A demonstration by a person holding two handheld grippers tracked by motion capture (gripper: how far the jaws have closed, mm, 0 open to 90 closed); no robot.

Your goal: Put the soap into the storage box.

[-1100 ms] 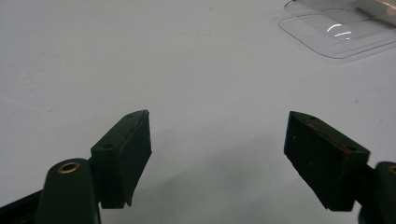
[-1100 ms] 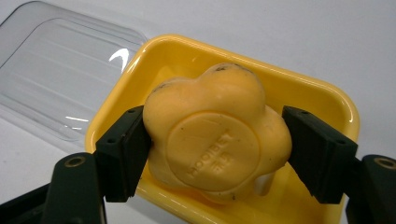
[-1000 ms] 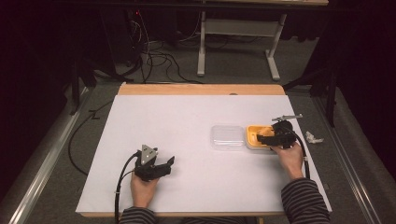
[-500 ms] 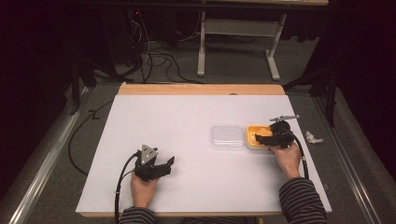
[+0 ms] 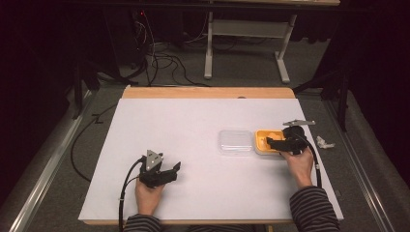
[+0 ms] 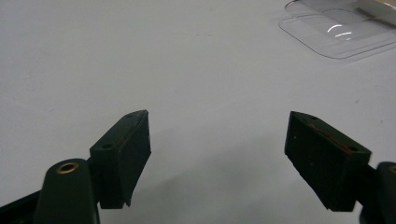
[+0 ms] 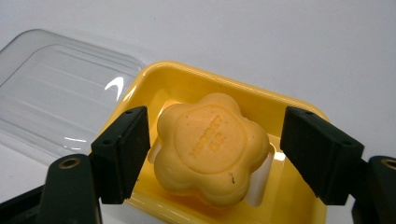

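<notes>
An orange flower-shaped soap [image 7: 212, 147] lies in a yellow dish [image 7: 243, 93] at the right of the white table [image 5: 193, 125]. My right gripper [image 7: 217, 116] straddles the soap. Its jaws have just been opening, and a gap shows between each pad and the soap, so it is open. In the high view the right gripper [image 5: 270, 143] reaches over the yellow dish [image 5: 261, 137] from the right. A clear plastic lid [image 5: 235, 141] lies flat just left of the dish. My left gripper [image 5: 176, 169] rests open near the front left, with nothing between its pads [image 6: 130, 149].
A small white crumpled scrap [image 5: 325, 143] lies by the table's right edge. The table's far edge is a wooden strip [image 5: 208, 92]. Beyond it are cables [image 5: 164, 60] on the floor and a white table frame [image 5: 246, 29]. The clear lid [image 6: 336, 35] shows far ahead of the left jaws.
The right hand has shifted slightly over the yellow dish. The left hand and its gripper have stayed where they were.
</notes>
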